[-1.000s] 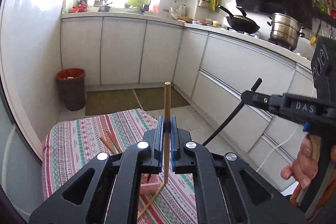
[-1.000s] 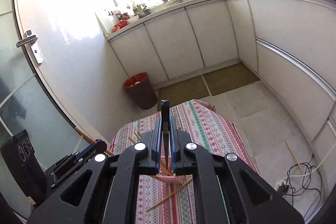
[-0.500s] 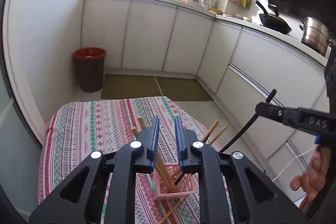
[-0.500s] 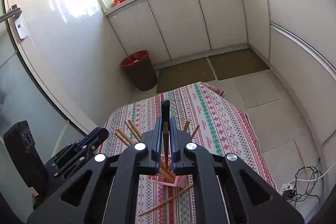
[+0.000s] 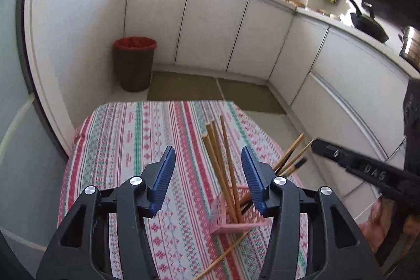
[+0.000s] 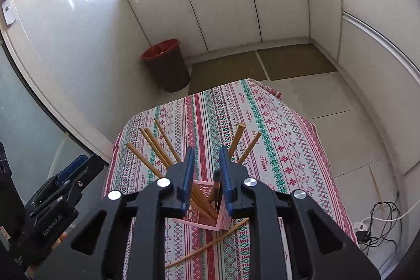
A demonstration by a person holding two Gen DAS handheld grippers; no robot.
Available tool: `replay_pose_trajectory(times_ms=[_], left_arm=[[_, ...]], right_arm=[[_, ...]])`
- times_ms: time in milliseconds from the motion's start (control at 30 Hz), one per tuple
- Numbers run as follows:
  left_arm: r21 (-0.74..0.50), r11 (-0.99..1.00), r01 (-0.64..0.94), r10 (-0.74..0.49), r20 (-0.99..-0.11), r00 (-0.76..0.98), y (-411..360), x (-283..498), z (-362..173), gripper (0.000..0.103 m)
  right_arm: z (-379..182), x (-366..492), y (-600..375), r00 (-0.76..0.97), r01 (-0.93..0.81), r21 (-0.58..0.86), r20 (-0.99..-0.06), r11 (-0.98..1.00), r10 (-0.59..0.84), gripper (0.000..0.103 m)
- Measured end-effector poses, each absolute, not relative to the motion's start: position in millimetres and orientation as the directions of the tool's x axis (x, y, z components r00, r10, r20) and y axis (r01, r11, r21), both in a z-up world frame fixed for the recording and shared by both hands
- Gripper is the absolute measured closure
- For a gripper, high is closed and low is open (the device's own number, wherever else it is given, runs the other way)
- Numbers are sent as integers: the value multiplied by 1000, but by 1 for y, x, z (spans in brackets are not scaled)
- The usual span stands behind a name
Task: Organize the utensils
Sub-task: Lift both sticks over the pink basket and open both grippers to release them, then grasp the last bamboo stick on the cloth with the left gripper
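Both the left gripper and right gripper are spreading, having just dropped chopsticks into the pink basket; one chopstick is lying nearby.

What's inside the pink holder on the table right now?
The pink holder has wooden chopsticks standing in it, fanned outward, plus a darker one. Their lower ends and the holder's bottom are hidden by its walls and the right gripper.

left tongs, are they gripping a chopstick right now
No, the left tongs stand wide open, with the chopsticks leaning in the pink holder.
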State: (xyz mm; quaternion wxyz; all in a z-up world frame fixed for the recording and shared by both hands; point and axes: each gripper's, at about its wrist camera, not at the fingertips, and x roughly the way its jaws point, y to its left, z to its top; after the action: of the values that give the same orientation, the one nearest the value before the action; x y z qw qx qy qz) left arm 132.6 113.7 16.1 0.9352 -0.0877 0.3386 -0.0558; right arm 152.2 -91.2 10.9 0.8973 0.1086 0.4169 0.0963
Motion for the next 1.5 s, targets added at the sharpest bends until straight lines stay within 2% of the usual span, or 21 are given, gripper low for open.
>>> replay_pose_trajectory(times_ms=[67, 133, 300, 400, 600, 700, 767, 833, 867, 900, 933, 1033, 1200, 1333, 1500], left_arm=[[-187, 981, 43, -160, -673, 722, 110, 134, 6, 48], [-168, 985, 45, -153, -712, 686, 106, 134, -6, 43], [-112, 987, 114, -158, -799, 580, 92, 127, -42, 23], [-80, 981, 174, -159, -848, 505, 84, 117, -72, 18], [-35, 959, 282, -129, -938, 321, 73, 102, -148, 20], [-27, 948, 318, -115, -959, 261, 65, 101, -173, 32], [-9, 937, 349, -90, -972, 216, 58, 99, -189, 47], [49, 918, 393, -56, -966, 253, 50, 93, -191, 50], [49, 910, 411, -63, -965, 255, 46, 91, -190, 65], [17, 900, 436, -98, -966, 239, 41, 89, -189, 75], [5, 886, 463, -115, -966, 231, 35, 86, -189, 96], [87, 826, 557, -92, -954, 285, 6, 73, -191, 97], [66, 770, 634, -155, -945, 287, -25, 55, -190, 98], [44, 798, 602, -168, -942, 292, -23, 49, -185, 98], [3, 837, 547, -234, -902, 363, -9, 32, -143, 98]], right_arm=[[15, 148, -96, 649, -73, 281, -715, 957, 260, 65], [18, 143, -103, 661, -59, 299, -703, 952, 262, 46], [18, 125, -122, 695, -26, 304, -679, 952, 236, 20], [12, 115, -133, 698, -12, 278, -686, 960, 208, 15], [-18, 101, -155, 636, 46, 251, -754, 967, 166, 15], [-37, 98, -169, 579, 88, 288, -794, 954, 186, 15], [-46, 97, -176, 544, 111, 317, -812, 942, 209, 15], [-51, 96, -181, 529, 126, 327, -821, 936, 215, 15], [-53, 94, -183, 528, 135, 324, -823, 936, 209, 15], [-54, 94, -184, 525, 143, 320, -827, 937, 202, 15], [-56, 94, -186, 521, 150, 319, -830, 936, 199, 15], [-64, 96, -188, 490, 164, 333, -844, 928, 216, 15], [-70, 94, -194, 477, 189, 340, -851, 921, 217, 15], [-64, 89, -209, 507, 218, 362, -836, 906, 212, 15], [-55, 83, -210, 525, 185, 345, -826, 920, 205, 15]])
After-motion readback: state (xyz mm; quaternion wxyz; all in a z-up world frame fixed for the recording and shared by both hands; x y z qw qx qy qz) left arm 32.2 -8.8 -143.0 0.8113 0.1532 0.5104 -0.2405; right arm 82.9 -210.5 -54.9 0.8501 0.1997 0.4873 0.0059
